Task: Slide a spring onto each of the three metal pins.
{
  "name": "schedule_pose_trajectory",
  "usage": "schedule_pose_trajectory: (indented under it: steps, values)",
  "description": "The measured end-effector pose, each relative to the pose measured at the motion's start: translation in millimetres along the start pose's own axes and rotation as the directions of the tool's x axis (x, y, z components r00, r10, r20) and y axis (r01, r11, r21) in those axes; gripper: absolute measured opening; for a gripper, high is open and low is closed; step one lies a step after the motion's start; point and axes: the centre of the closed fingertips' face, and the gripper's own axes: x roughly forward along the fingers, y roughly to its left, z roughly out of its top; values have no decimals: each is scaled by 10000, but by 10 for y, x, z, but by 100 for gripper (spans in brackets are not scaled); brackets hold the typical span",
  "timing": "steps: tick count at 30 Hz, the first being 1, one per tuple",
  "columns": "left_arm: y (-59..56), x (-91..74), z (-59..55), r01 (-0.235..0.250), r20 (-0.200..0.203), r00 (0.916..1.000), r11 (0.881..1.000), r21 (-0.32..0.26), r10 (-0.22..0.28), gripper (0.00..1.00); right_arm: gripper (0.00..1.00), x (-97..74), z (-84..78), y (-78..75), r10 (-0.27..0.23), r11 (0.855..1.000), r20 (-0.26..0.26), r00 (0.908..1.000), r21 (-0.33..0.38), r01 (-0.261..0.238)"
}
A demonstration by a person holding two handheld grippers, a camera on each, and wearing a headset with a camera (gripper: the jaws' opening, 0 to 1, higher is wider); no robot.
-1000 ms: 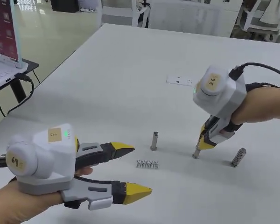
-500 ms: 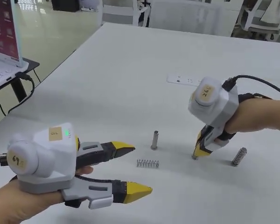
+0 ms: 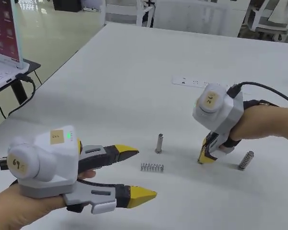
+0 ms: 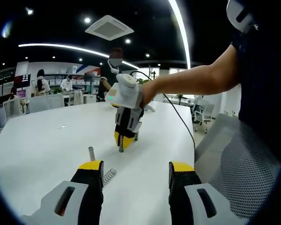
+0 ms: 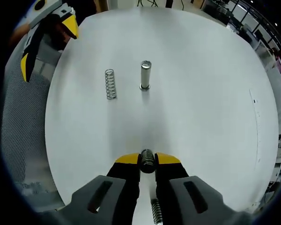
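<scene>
Yellow-tipped right hand-held gripper tilted steeply down, clamped on spring, left hand-held gripper level, jaws wide, empty

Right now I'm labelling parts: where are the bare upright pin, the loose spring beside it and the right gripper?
bare upright pin [image 3: 159, 143]: head view, mid-shaft.
loose spring [image 3: 151, 167]: head view, middle coils.
right gripper [image 3: 204, 157]: head view, between its yellow tips.

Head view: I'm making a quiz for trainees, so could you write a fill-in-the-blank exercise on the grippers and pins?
1. The right gripper is shut on a ____.
2. The left gripper has its jaws ____.
3. The bare pin stands ____ on the table.
Missing words: spring; open; upright.
</scene>
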Motion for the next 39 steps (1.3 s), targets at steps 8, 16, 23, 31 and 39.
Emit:
schedule_pose_trajectory:
  steps: [8,16,23,31,39]
  values:
    - [3,-2,-1,1,13,10000,10000,3,-1,51,13,-3,5,-9,-58,10000,76,10000,36,58]
    - [1,-1,2,24,19,10000,10000,20,-24,51,15,-39,36,4,-143,9999,195,9997,-7,143]
    - [-6,1,5,46,-7,10000,10000,55,-46,51,16,-89,75,16,-251,9996,302,9992,-150,256]
    - [-14,-2,3,61,-25,10000,10000,79,-61,51,18,-157,156,53,-434,9980,391,9983,-452,452]
    - [-26,-7,16,66,-23,10000,9999,118,-66,51,18,-200,270,128,-457,9961,550,9974,-733,496]
